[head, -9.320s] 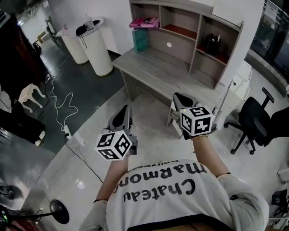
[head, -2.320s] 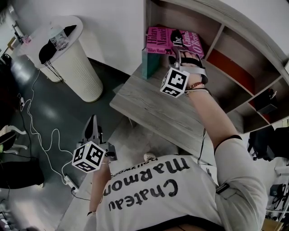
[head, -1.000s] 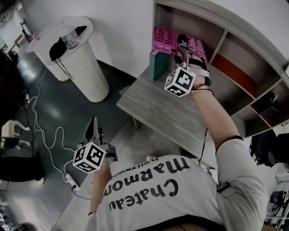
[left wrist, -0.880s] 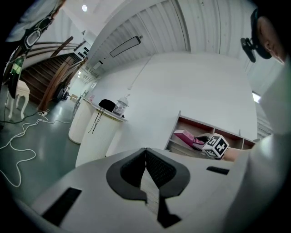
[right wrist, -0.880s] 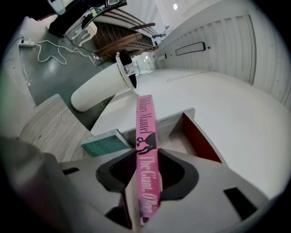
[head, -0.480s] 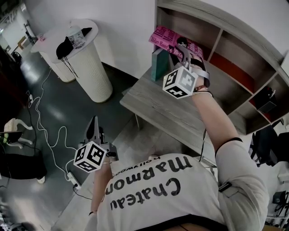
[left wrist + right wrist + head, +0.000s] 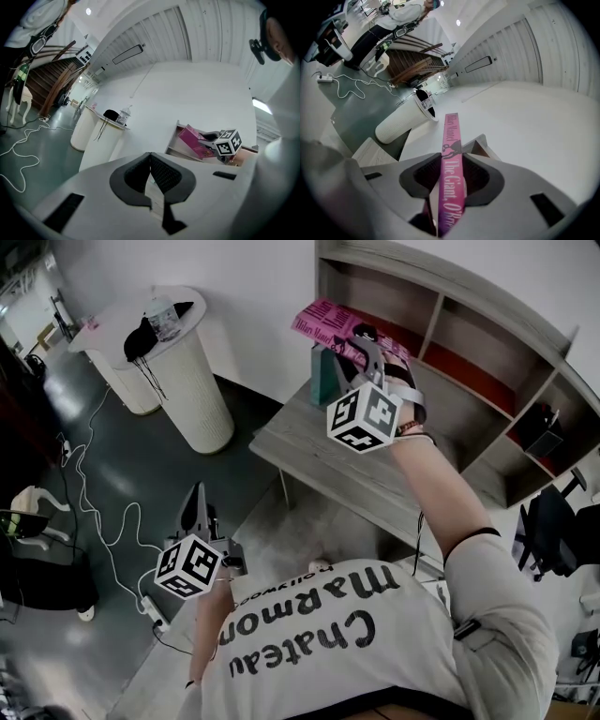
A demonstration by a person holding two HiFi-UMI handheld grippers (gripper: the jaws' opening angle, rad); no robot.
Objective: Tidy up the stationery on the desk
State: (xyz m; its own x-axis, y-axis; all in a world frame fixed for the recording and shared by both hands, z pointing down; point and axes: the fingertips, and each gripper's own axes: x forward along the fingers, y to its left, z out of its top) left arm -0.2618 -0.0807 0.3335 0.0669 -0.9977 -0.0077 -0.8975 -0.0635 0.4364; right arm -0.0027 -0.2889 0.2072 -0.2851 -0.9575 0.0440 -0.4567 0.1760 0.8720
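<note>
Right tongs (image 7: 362, 341) are clamped on the book (image 7: 323, 320). The right gripper view shows the pads pressing both covers, spine facing the camera, jaws held apart only by the book's thickness. Left tongs (image 7: 151, 164) are closed on nothing, hanging low and well away from the shelf (image 7: 450, 343), out over the floor.

The book is in the air at the shelf's left end, tilted, above the teal box (image 7: 323, 381) standing there. I can't tell if its lower edge still touches the box. It's off the surface (image 7: 319, 442).

My read is that this is a carry step: book picked up, placement still to come.

How to do it well:
- The grip sits at one end and most of the book overhangs past the pads, so expect it to pivot or sag. Keep clamp pressure steady, no fast wrist rolls.
- Lift clear of the teal box before moving sideways, since that box looks easy to tip.
- Watch the shelf's left wall and the board overhead. The far corner of the book swings wider than the tongs do.
- Square the book to the shelf before lowering, bottom edge down first, and release only once it's supported.
- If it droops, bring the left tongs up to steady the free end, since they're idle.
</note>
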